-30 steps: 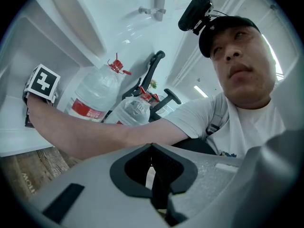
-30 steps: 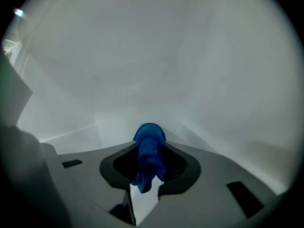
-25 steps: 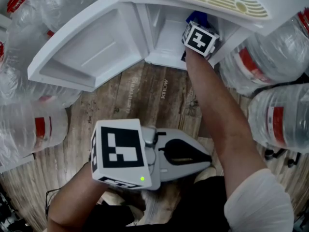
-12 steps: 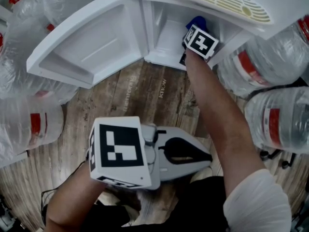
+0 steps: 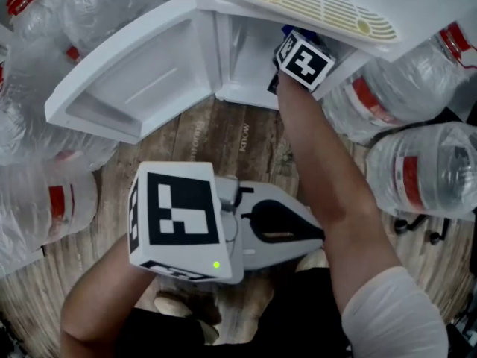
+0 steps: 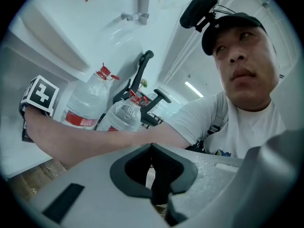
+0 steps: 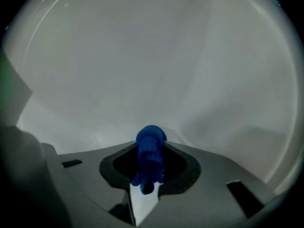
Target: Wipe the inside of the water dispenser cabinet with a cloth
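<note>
Head view, right tongs clamped on blue cloth inside cabinet, cloth now less visible, left tongs together

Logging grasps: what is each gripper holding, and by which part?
Right gripper pinches the blue cloth by a bunched fold; left gripper, shut, holds nothing.

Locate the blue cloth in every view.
Head view: cloth, a blue sliver above the marker cube, inside the cabinet.
Left gripper view: not in it.
Right gripper view: low centre, clamped in the jaws.
Shared landmark: the cabinet's white inner wall.
</note>
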`<state>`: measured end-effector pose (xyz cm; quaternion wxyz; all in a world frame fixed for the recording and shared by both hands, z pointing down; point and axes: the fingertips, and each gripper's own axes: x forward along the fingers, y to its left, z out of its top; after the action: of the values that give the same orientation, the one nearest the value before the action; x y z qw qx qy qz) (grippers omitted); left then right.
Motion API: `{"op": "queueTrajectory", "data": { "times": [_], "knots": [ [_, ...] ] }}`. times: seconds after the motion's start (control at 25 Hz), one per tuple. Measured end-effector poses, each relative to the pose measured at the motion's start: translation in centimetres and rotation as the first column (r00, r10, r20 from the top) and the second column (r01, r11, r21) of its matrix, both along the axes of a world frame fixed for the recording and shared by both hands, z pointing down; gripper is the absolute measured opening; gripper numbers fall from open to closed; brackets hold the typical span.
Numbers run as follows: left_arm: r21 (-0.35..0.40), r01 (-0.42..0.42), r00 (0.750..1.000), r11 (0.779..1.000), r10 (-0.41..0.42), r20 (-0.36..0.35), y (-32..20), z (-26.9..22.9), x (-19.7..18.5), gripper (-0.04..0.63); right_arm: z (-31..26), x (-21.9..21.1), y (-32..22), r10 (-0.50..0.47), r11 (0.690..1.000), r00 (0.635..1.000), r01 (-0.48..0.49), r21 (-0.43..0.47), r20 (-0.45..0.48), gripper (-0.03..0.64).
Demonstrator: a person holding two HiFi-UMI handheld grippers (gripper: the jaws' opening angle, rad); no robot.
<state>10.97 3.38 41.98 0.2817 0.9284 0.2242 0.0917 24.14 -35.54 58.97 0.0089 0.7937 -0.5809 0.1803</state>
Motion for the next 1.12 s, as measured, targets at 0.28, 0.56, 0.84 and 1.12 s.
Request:
{"op": "queueTrajectory", "data": {
  "times": [0.28,0.56,0.84,1.12],
  "knots": [
    [-0.027,-0.046,0.999,0.999,0.046,-0.012,1.6,-1.7,-2.9,0.002,-4.3,0.6,-0.2,0.077,0.991,0.997,-0.077,0.107,0.006,0.087],
    [-0.049,-0.038,0.998,0.998,0.035,-0.061,1.5,-3.1,-4.9,0.002,-4.2,1.2,2.7,0.193,0.978,0.977,-0.198,0.065,0.086,0.094],
    [-0.041,-0.04,0.997,0.998,0.037,-0.072,1.3,-3.2,-6.0,0.002,-5.1,1.0,6.9,0.184,0.983,0.983,-0.184,0.025,0.011,0.094],
    [-0.034,-0.046,0.997,0.998,0.043,-0.067,1.3,-2.5,-6.4,0.002,-4.1,0.4,9.6,0.122,0.993,0.992,-0.122,-0.009,-0.024,0.094]
  ]
}}
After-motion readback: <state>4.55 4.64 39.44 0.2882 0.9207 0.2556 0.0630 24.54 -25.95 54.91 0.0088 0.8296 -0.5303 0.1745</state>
